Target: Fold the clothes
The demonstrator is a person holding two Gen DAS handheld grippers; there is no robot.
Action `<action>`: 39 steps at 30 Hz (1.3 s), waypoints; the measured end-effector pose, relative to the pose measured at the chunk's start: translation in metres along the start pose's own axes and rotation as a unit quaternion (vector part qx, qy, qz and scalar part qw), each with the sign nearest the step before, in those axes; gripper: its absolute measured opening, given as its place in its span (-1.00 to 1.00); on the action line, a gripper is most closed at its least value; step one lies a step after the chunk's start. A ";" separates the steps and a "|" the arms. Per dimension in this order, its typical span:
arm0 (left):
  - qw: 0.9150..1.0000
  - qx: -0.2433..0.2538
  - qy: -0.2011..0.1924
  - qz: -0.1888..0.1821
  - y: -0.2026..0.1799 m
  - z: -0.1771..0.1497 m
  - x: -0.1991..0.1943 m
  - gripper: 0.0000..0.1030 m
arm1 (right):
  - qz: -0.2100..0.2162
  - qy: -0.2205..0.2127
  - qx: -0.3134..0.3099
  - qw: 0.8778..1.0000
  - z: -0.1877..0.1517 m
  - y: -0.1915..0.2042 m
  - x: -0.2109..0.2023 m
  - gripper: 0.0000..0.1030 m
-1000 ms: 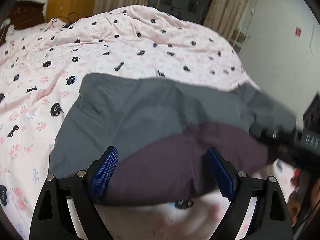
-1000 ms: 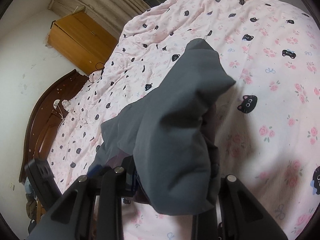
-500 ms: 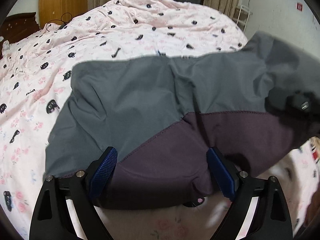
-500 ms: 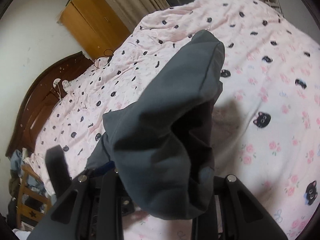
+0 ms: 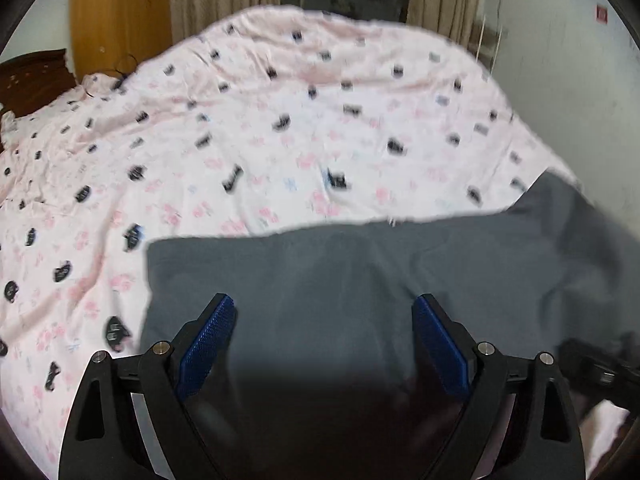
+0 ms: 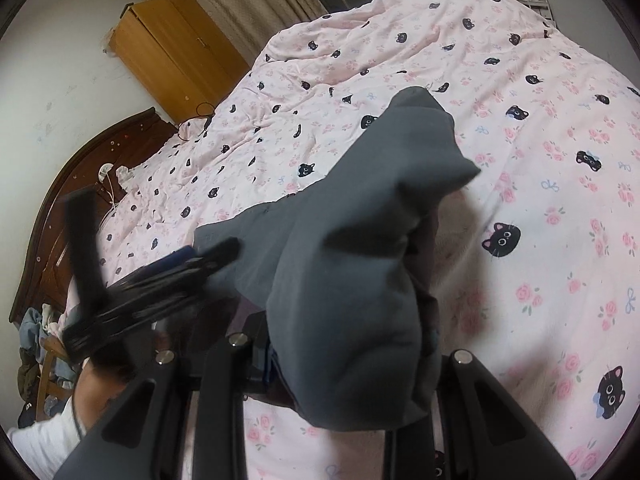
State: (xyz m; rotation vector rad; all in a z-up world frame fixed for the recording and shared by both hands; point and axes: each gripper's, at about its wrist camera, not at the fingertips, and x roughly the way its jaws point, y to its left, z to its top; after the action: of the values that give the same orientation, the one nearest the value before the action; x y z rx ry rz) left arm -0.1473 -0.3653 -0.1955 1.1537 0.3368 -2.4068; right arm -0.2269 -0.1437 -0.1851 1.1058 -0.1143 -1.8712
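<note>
A grey garment with a dark purple part [image 5: 360, 280] lies on the pink cat-print bed cover [image 5: 280, 140]. My left gripper [image 5: 324, 340] is open, its blue pads [image 5: 206, 340] wide apart over the near edge of the cloth, which runs between them. My right gripper [image 6: 348, 360] is shut on a bunched fold of the grey garment [image 6: 360, 240] and holds it lifted above the bed. The left gripper shows blurred at the left of the right wrist view [image 6: 160, 280].
The bed cover [image 6: 520, 160] fills most of both views. A wooden wardrobe [image 6: 172, 48] and curtains stand at the back. A dark wooden headboard [image 6: 52, 220] is at the left, with clothes piled on a chair [image 6: 36, 344] beside it.
My left gripper has moved forward over the garment, so the purple part is now mostly under it. My right gripper keeps the cloth lifted and has swung it closer to the left gripper.
</note>
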 end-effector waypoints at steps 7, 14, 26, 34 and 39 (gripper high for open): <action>1.000 -0.003 0.017 0.023 -0.003 -0.003 0.022 0.81 | -0.008 0.005 -0.024 1.000 0.000 0.008 0.004 -0.44; 1.000 -0.026 -0.014 0.002 0.010 -0.015 -0.007 0.80 | -0.012 0.000 -0.029 0.999 0.002 0.010 0.002 -0.44; 0.999 -0.031 -0.013 -0.029 0.009 -0.065 -0.029 0.83 | -0.006 0.005 -0.022 1.000 0.006 0.017 0.005 -0.55; 0.999 -0.029 -0.010 -0.025 0.007 -0.070 -0.023 0.85 | -0.021 0.009 -0.073 0.997 0.005 0.047 0.006 -0.65; 0.998 -0.050 -0.022 -0.035 0.015 -0.074 -0.037 0.84 | -0.025 0.007 -0.106 0.994 0.008 0.069 0.005 -0.65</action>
State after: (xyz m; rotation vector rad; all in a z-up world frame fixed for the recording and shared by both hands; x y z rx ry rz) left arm -0.0690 -0.3382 -0.2131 1.0591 0.4840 -2.4425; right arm -0.1878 -0.1891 -0.1493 0.9824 0.1179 -1.8718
